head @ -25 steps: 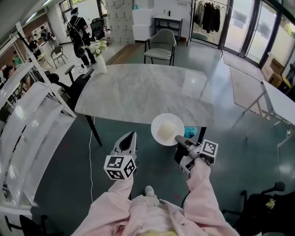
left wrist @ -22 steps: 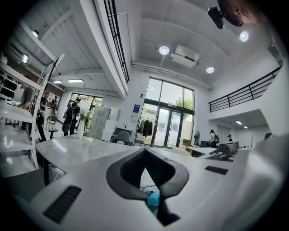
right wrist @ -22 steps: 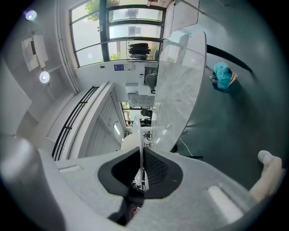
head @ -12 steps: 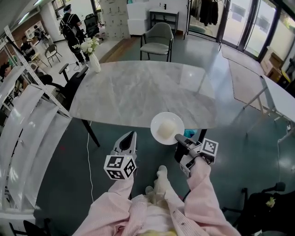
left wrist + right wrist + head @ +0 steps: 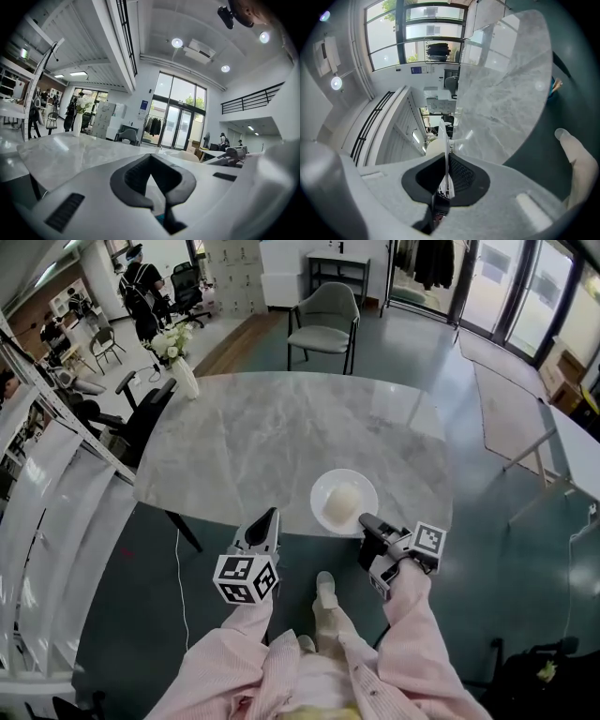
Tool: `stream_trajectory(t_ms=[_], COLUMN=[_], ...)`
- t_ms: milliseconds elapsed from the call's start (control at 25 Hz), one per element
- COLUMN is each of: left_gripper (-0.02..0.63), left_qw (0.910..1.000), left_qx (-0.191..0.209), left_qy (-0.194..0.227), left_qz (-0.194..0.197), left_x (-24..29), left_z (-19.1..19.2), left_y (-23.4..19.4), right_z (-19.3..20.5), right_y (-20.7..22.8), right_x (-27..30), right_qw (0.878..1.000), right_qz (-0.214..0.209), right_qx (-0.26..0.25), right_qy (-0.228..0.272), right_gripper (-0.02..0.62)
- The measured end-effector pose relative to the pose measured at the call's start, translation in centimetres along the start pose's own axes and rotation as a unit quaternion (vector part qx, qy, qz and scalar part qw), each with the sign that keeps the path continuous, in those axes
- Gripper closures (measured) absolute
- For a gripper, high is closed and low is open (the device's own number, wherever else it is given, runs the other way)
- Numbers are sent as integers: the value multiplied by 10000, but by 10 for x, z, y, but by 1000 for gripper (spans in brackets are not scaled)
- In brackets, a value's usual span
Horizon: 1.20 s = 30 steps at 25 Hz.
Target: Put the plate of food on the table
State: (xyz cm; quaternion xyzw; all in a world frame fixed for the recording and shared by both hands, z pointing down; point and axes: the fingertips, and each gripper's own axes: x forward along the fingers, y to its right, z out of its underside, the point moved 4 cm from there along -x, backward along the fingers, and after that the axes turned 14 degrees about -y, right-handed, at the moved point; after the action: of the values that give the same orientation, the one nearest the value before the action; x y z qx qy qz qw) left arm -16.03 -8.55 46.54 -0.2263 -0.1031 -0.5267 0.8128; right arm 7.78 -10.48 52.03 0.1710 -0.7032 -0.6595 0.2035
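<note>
Clamping the plate [image 5: 325, 486] by its near rim to keep the food [image 5: 343, 502] level, the right gripper [image 5: 365, 519] holds it over the table [image 5: 281, 437] edge; the left gripper [image 5: 269, 516], closed, seems empty.

A grey armchair [image 5: 323, 320] stands on the dark teal floor [image 5: 122, 615] near tall glass doors [image 5: 494, 282] letting daylight in.

- White round plate [image 5: 323, 514], level above the near edge (a pale mound of food [image 5: 343, 500] in its middle).
- Grey marble table [image 5: 262, 437], rounded top.
</note>
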Motion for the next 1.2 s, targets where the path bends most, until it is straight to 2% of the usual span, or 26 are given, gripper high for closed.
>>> stream_trajectory(t_ms=[320,560,880,1200], left_gripper=[615,615,615,615], left_qw=[9997,9990,9965,9920], left_qx=[-232,-406,-705,-876], left_qy=[-44,-142,-399,-890], left_qz=[-16,-105,-199,-193], left_x=[81,125,171,214], left_z=[-44,-61,-58,-42], left_y=[-20,-36,-55,-69], right_z=[-90,-140,-187,-222], right_y=[-7,3,26,54], right_x=[32,53,78,107], right_qw=[9999,9996,9980,9951], right_qz=[133,230,515,818], right_qx=[-16,75,160,379], right_qy=[-69,-149,-342,-396], right_gripper=[577,577,577,577])
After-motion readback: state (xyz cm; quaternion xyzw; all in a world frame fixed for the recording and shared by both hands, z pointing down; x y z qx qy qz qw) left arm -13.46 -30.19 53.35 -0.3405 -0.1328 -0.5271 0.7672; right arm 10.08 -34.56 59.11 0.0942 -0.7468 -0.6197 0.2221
